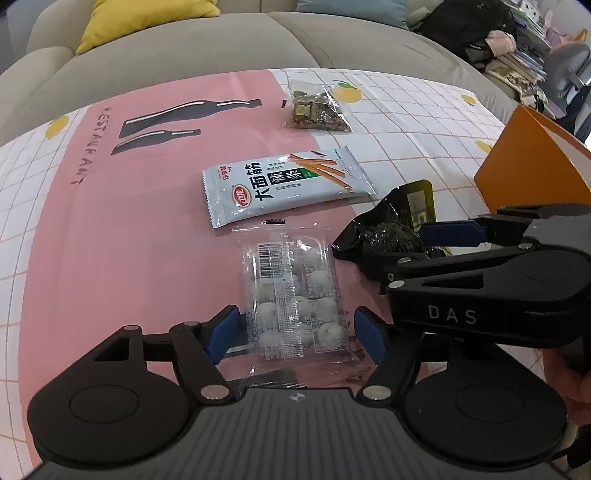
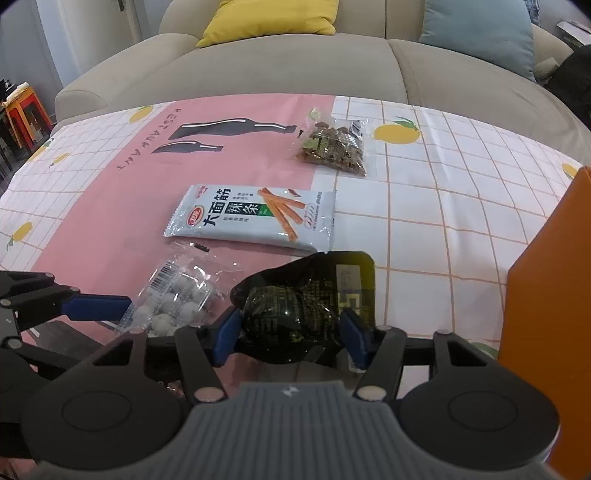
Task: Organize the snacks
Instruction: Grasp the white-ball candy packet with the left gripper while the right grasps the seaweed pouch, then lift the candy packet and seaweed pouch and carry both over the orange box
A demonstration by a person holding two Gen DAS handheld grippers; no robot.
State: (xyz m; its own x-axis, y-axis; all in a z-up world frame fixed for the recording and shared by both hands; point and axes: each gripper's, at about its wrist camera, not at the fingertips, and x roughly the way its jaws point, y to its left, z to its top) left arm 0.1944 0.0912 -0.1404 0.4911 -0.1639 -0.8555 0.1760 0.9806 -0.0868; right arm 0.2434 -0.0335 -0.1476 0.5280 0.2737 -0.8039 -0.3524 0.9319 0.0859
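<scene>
Sofa point(image 2: 280, 70): beige, behind the table, with a yellow cushion point(image 2: 269, 16) and a blue cushion point(image 2: 480, 33) on it
Cloth point(image 2: 424, 206): covers the table, pink panel with bottle prints at the middle, white grid with lemons at the sides; all four snack packs lie on it
Orange box point(image 2: 546, 295): stands at the right edge of the table, just right of the black pack; its inside is out of view
White pack point(image 2: 255, 218): flat on the pink panel, mid-table, sealed, orange sticks printed on it
Clear pack point(image 1: 295, 295): sealed, holds round white sweets in rows, barcode up; lies just in front of the white pack
Black pack point(image 2: 295, 310): crinkled, sealed, contents hidden; lies right of the clear pack
Nut bag point(image 2: 332, 147): clear, filled with brown and green bits, at the far side of the cloth
Left gripper point(image 1: 297, 332): jaws apart, astride the clear pack's near end, pads just beside its edges
Right gripper point(image 2: 291, 336): jaws clamped on the black pack's bulging near end
</scene>
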